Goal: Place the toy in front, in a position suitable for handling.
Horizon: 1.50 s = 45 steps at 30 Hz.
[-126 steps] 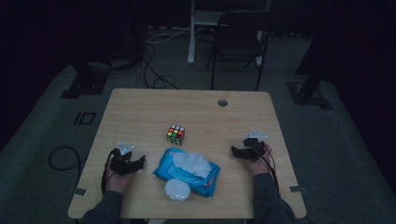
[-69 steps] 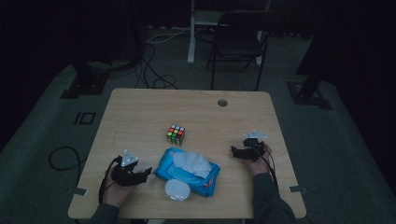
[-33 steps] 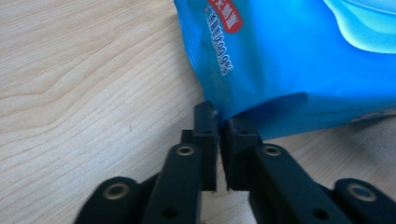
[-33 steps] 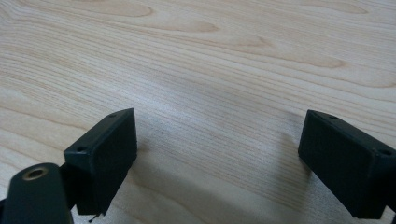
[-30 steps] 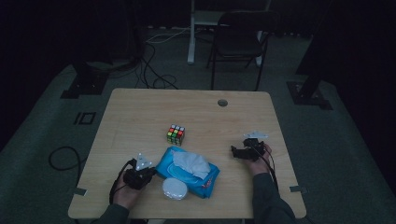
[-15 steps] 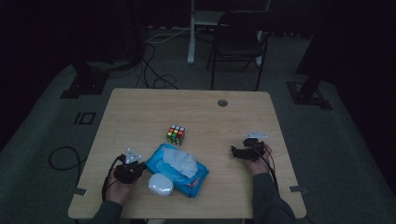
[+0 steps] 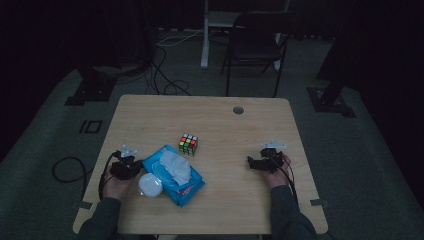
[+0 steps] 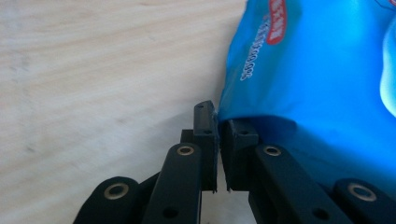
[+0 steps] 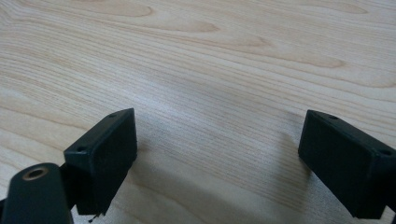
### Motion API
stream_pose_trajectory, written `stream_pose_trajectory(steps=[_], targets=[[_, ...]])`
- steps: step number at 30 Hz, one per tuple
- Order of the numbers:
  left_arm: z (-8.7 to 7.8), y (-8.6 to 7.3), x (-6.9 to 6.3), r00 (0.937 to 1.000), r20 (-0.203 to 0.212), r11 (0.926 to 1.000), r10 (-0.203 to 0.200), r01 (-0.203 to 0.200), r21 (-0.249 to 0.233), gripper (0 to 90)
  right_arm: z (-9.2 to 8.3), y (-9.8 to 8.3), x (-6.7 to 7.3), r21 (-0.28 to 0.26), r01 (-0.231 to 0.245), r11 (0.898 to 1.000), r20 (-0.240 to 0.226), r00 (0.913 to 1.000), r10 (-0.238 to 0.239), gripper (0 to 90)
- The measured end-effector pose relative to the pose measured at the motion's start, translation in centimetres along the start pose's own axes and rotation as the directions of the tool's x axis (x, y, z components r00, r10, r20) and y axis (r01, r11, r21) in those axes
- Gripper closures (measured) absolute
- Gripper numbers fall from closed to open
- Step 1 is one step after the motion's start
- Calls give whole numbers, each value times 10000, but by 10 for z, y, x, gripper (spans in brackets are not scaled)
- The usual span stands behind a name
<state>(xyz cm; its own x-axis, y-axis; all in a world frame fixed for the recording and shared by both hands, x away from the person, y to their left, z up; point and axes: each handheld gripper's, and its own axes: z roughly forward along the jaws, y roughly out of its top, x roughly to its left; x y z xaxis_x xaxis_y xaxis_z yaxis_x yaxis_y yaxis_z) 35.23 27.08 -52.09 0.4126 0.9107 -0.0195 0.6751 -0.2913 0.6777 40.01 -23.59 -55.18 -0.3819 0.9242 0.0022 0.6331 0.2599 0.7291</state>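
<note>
You have a blue wet-wipe pack [image 7: 175, 175] lying flat on the tabletop [image 7: 225, 130], turned at a slant so its long sides run diagonally across the near left part of the wood. A crumpled white wipe [image 7: 176, 166] sticks up out of its top opening. Red-and-white printed labels [image 8: 276, 21] show on the glossy film. The pack's left corner [image 8: 223, 114] is pinched thin. A round white lid [image 7: 149, 185] sits against the pack's near left edge.
</note>
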Motion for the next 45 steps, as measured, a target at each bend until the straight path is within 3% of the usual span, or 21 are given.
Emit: stream_pose_trajectory(steps=[7, 14, 21, 24, 26, 30, 33, 40, 45], targets=[[11, 13, 26, 9986, -150, 9988, -499, 499, -11, 844, 0, 0, 0, 1, 1, 10000, -3, 10000, -1, 115], [20, 22, 39, 9981, -119, 9982, -602, 602, -28, 819, 0, 0, 0, -4, -24, 10000, -5, 10000, 24, 115], [12, 15, 45, 9938, -385, 9944, -1041, 1034, -198, 617, 0, 0, 0, -5, -15, 10000, -2, 10000, 15, 115], [6, 11, 46, 9932, -398, 9937, -1094, 1083, -303, 590, 0, 0, 0, 2, -3, 10000, -3, 10000, 3, 115], [-10, 7, 43, 9927, -688, 9939, -987, 949, -558, 577, 0, 0, 0, 0, -1, 10000, -3, 10000, 1, 115], [-27, 7, 37, 9926, -781, 9920, -929, 855, -934, 563, 0, 0, 0, 0, 0, 10000, -3, 10000, 0, 115], [-48, 8, 18, 9960, -735, 9889, -508, 398, -1430, 558, 0, 0, 0, -1, -5, 10000, -4, 10000, 5, 115], [-69, 11, -16, 9992, -405, 9821, 16, -92, -1879, 556, 0, 0, 0, 0, -1, 10000, 0, 10000, 1, 115], [-75, 9, -43, 9987, 105, 9782, 495, -464, -2026, 556, 0, 0, 0, 1, 1, 10000, -3, 10000, -1, 115]])
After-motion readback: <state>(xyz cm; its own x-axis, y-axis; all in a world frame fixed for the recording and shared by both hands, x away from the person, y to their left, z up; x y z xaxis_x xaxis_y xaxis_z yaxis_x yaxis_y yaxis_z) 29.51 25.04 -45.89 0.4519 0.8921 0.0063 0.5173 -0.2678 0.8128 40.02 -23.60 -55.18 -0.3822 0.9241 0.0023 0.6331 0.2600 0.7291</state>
